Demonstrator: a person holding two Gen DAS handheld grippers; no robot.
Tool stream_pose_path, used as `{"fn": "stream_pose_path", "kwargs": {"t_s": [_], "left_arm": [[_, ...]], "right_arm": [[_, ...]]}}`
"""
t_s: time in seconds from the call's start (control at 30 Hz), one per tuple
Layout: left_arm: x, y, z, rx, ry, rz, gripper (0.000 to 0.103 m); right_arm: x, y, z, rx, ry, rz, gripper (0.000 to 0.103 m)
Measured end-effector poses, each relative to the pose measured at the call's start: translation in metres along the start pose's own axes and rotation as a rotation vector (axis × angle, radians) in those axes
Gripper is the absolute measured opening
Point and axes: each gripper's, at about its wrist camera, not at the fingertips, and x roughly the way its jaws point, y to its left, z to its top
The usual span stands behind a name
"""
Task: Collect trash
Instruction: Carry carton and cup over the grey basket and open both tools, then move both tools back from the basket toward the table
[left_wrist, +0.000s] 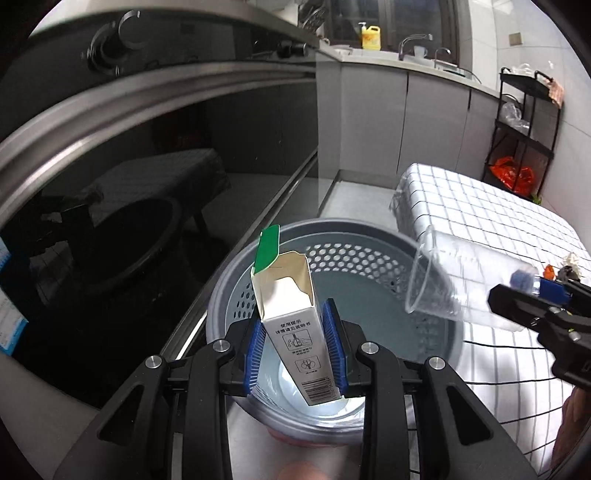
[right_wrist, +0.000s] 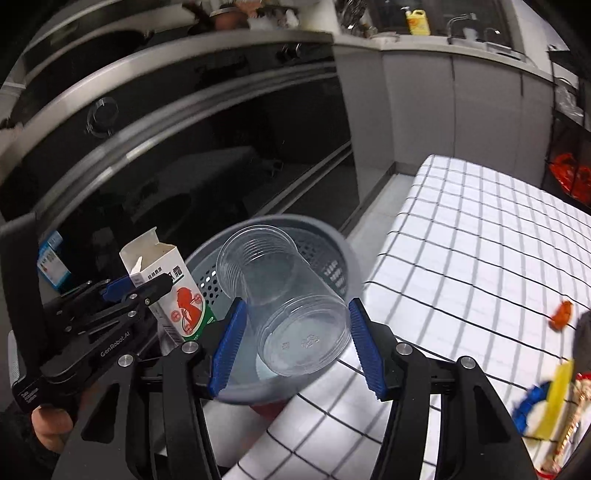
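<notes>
I'm holding the left tool (left_wrist: 297, 345) clamped on an opened white carton (left_wrist: 295, 310) — upright over the grey perforated bin (left_wrist: 369, 258). My right tool (right_wrist: 293, 343) is gripping a clear plastic cup (right_wrist: 280, 299) at its base, mouth tilting toward the bin, beside the checked table (right_wrist: 480, 240) — wrappers (right_wrist: 554, 402) lying there

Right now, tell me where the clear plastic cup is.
The clear plastic cup is held on its side in the right tool, above the grey perforated bin, right of the open carton.
</notes>
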Motion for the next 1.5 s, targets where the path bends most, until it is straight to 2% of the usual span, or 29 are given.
{"fn": "stream_pose_path", "kwargs": {"t_s": [0.27, 0.5, 0.57, 0.63, 0.67, 1.17, 1.5], "left_arm": [[0.035, 0.003, 0.001, -0.013, 0.048, -0.019, 0.030], [0.047, 0.005, -0.001, -0.026, 0.071, -0.027, 0.032], [0.047, 0.006, -0.002, -0.029, 0.073, -0.027, 0.038], [0.045, 0.008, -0.003, -0.038, 0.065, -0.022, 0.055], [0.045, 0.009, -0.003, -0.040, 0.060, -0.021, 0.056], [0.033, 0.008, -0.004, -0.044, 0.056, -0.014, 0.056], [0.012, 0.008, -0.004, -0.048, 0.034, -0.019, 0.058]], "right_arm": [[0.046, 0.005, 0.005, -0.026, 0.077, -0.020, 0.055], [0.058, 0.008, 0.008, -0.036, 0.093, -0.022, 0.055], [0.059, 0.009, 0.009, -0.032, 0.089, -0.019, 0.058], [0.056, 0.008, 0.007, -0.032, 0.080, -0.024, 0.059], [0.054, 0.008, 0.007, -0.032, 0.074, -0.029, 0.060], [0.045, 0.007, 0.000, -0.029, 0.069, -0.030, 0.061], [0.022, 0.011, -0.008, -0.032, 0.043, -0.037, 0.061]]}}
